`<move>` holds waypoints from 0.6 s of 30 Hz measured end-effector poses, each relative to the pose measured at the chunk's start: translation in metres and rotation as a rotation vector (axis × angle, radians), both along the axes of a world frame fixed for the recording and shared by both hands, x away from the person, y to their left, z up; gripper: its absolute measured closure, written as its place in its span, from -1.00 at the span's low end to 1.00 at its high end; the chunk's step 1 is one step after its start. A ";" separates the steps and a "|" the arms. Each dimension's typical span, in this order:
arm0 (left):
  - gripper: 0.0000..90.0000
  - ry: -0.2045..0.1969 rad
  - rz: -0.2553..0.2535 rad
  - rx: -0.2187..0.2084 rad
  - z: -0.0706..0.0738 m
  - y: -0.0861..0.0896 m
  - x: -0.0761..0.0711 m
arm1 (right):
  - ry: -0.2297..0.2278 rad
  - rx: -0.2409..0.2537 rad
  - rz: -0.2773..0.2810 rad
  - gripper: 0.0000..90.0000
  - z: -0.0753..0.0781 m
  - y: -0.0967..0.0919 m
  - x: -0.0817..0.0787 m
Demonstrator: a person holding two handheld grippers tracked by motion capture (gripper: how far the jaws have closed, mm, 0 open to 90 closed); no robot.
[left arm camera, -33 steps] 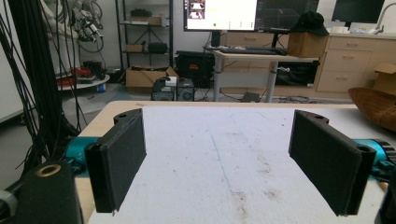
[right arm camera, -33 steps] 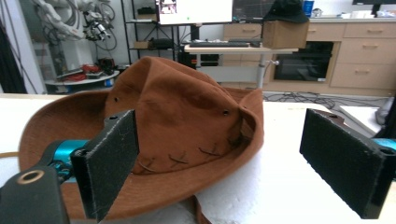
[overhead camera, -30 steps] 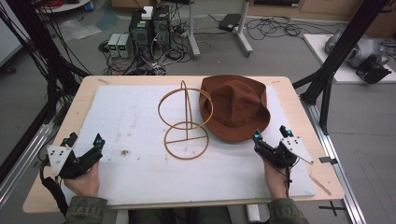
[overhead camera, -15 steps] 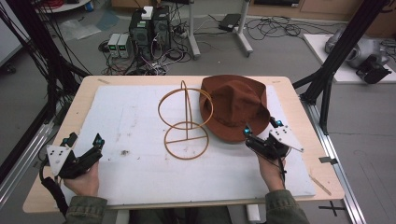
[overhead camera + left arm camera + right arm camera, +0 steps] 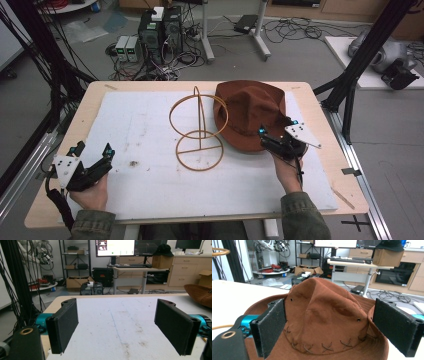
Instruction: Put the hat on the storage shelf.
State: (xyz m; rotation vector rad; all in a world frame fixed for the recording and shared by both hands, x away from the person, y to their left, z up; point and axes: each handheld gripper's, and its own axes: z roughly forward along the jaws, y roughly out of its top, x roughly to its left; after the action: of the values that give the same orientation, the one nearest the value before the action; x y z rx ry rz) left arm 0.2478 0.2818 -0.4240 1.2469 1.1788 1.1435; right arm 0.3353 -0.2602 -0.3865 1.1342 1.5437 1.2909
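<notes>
A brown felt hat (image 5: 250,111) lies crown up on the right half of the white mat. Just to its left stands a tan wire hat stand (image 5: 198,131), a round base with an upright hoop. My right gripper (image 5: 278,128) is open at the hat's near brim, jaws pointing at the crown. In the right gripper view the hat (image 5: 324,312) spans the wide gap of my right gripper (image 5: 334,327), and the brim lies under the jaws. My left gripper (image 5: 94,149) rests open at the mat's near left, far from the hat. In its own view my left gripper (image 5: 119,327) holds nothing.
The white mat (image 5: 145,125) covers most of the wooden table (image 5: 345,200). The hat's brim edge (image 5: 200,293) shows at the far right of the left gripper view. Computer boxes (image 5: 160,27) and cables sit on the floor behind the table. Black frame posts (image 5: 350,95) stand at its corners.
My right gripper has moved forward and left from the mat's right edge onto the hat's near brim. The left gripper, hat and stand have stayed put.
</notes>
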 end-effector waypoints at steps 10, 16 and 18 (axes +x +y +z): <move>-0.57 0.006 -0.003 -0.010 -0.001 0.001 0.001 | 0.041 0.039 -0.034 -0.76 0.015 0.004 0.025; -0.57 -0.001 0.002 -0.014 0.000 0.004 0.001 | 0.051 0.039 -0.028 -0.76 0.023 0.010 0.036; -0.57 0.000 0.001 -0.018 0.000 0.004 0.001 | 0.058 0.033 -0.026 -0.76 0.023 0.012 0.040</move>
State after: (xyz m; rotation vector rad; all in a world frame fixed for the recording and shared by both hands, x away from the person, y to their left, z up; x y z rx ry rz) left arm 0.2490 0.2856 -0.4242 1.2330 1.1872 1.1317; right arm 0.3753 -0.2479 -0.3639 1.2179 1.5501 1.2806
